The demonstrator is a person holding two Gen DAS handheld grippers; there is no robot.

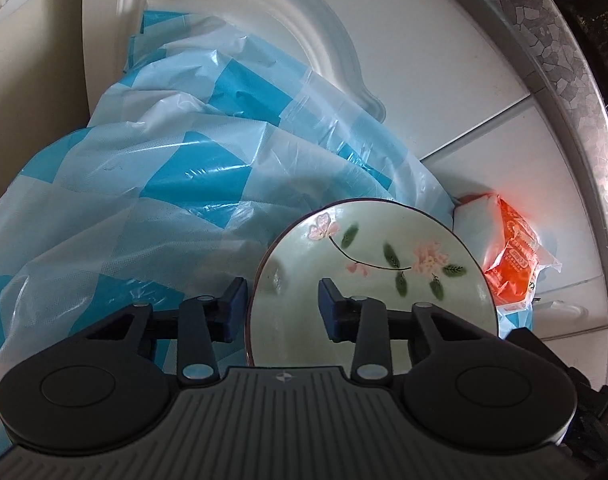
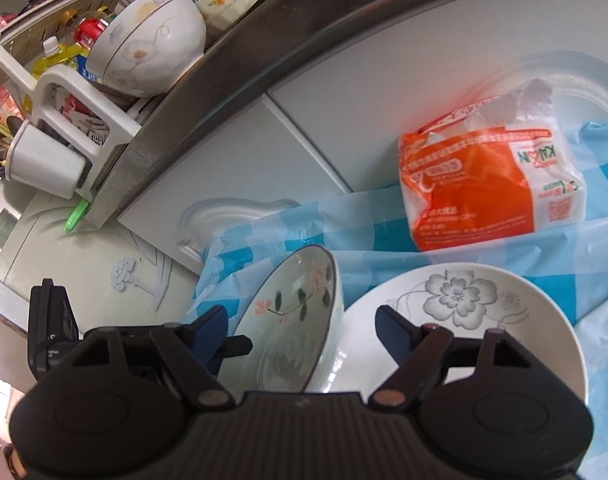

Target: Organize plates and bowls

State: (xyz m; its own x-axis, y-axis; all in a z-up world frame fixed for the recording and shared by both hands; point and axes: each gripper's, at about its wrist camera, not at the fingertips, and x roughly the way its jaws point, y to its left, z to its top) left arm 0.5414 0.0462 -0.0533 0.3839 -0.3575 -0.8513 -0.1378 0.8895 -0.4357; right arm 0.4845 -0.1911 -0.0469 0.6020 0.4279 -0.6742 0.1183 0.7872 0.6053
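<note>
A pale green bowl with pink flowers (image 1: 368, 272) stands tilted on its edge. My left gripper (image 1: 283, 307) has its fingers on either side of the bowl's left rim with a clear gap, so it reads as open. In the right wrist view the same green bowl (image 2: 291, 320) leans against a white plate with a grey flower (image 2: 464, 320) on the blue checked plastic cloth (image 2: 384, 224). My right gripper (image 2: 304, 332) is open, with the green bowl between its fingers and the white plate under the right finger.
An orange tissue pack (image 2: 484, 184) lies on the cloth behind the plate and also shows in the left wrist view (image 1: 512, 256). A dish rack (image 2: 63, 80) with white bowls (image 2: 147, 40) stands on the metal-edged counter (image 2: 223, 80). White cabinet doors (image 1: 424, 60) are behind.
</note>
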